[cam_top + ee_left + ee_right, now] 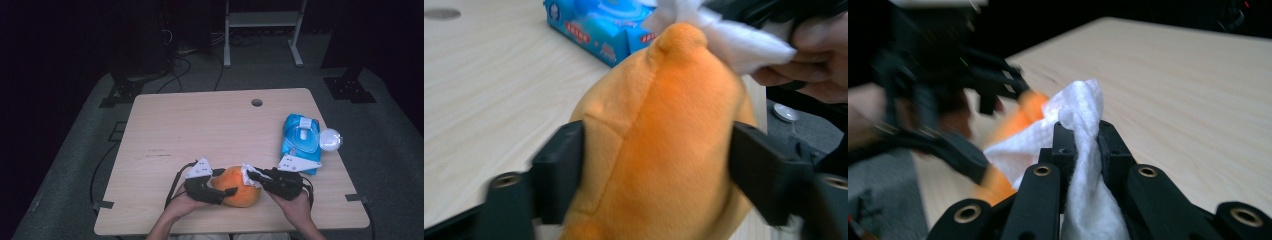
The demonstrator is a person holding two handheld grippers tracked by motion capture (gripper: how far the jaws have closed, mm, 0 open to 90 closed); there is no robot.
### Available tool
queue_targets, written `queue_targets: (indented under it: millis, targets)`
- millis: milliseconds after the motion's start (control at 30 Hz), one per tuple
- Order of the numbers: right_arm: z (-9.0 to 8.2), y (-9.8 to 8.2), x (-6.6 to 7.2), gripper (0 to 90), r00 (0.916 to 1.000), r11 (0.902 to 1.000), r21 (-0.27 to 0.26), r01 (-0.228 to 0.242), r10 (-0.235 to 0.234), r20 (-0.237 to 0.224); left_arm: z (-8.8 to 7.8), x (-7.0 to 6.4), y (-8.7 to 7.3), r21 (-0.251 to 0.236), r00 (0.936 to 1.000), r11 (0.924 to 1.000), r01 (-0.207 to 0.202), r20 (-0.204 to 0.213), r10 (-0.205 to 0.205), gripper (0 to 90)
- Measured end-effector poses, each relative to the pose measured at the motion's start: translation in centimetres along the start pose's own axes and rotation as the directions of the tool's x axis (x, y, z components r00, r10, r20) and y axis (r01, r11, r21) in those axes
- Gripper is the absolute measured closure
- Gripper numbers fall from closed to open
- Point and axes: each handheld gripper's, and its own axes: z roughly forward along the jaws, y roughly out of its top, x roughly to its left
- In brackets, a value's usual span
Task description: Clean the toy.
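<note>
1. One orange plush toy (239, 192) lies at the near edge of the table (200, 125), between the two grippers.
2. The left gripper (227, 192) has its jaws pressed on the toy's two sides, about half open around it; in the left gripper view the toy (659, 150) bulges between them.
3. The right gripper (252, 175) has its jaws nearly closed on one white wipe (247, 173), which lies against the toy's top right.
4. In the right gripper view the wipe (1083, 130) stands up between the jaws and hangs down behind them; the toy (1023, 112) sits just beyond it.
5. One blue wipe pack (301, 140) lies on the table's right side, well apart from the toy, just behind the right hand (295, 205).
6. One round white cap (330, 140) sits at the table's right edge, touching the pack.
</note>
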Motion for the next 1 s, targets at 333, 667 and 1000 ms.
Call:
queue_targets:
  millis: [333, 667, 1000]
  targets:
    - [-0.3, 0.0, -0.3, 80.3, 0.9999, 0.9998, -0.014, -0.013, 0.013, 0.007, -1.2, -0.8, 1.5, -0.001, 0.9984, 0.9989, -0.047, -0.034, 0.047, 38.4]
    - [0.0, -0.3, -0.7, 80.3, 0.9997, 1.0, 0.004, -0.001, 0.0, 0.024, -0.8, -0.6, 1.3, 0.016, 0.9992, 0.9991, -0.04, -0.003, 0.04, 19.2]
    - [-0.7, 0.4, 0.2, 80.4, 0.9999, 0.9995, -0.03, 0.008, -0.007, 0.008, -0.7, -0.2, 0.9, -0.011, 0.9999, 0.9999, -0.006, -0.015, 0.006, 34.9]
